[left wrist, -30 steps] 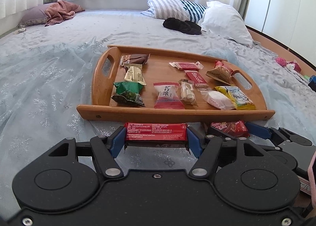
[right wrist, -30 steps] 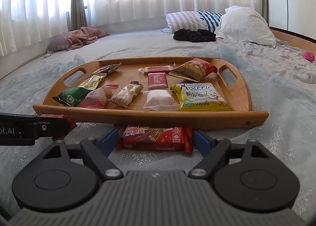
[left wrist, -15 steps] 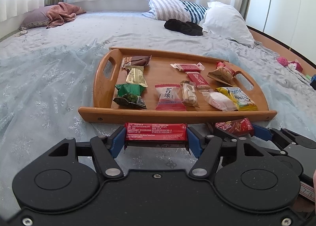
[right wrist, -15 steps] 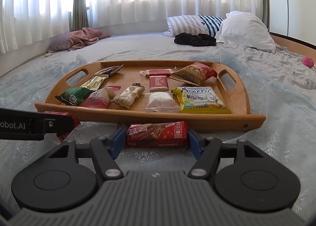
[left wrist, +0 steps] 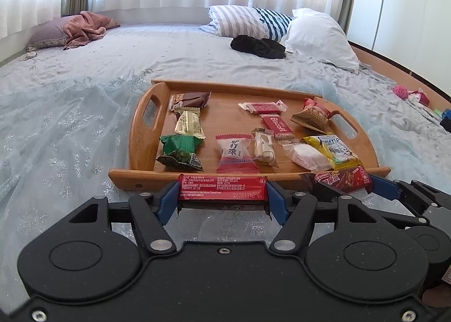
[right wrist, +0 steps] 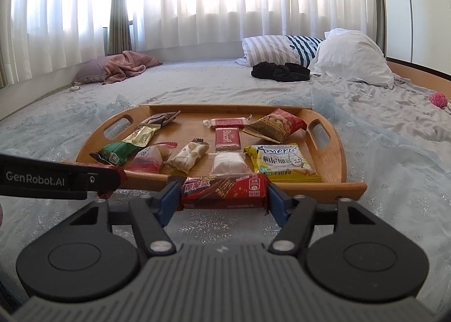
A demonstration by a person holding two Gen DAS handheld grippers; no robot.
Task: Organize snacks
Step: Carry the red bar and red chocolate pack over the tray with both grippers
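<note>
Left wrist: red bar [left wrist: 222,189] clamped in left gripper [left wrist: 222,203].

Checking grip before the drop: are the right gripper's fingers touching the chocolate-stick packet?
Touching. In the right wrist view, both blue fingers press against the ends of the chocolate-stick packet, which sits raised between them with no gap on either side.

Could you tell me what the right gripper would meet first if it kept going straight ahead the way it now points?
Probably the wooden tray: its near rim lies just beyond the red snack bar clamped in the right gripper, though the gripper's height relative to the rim is unclear.
</note>
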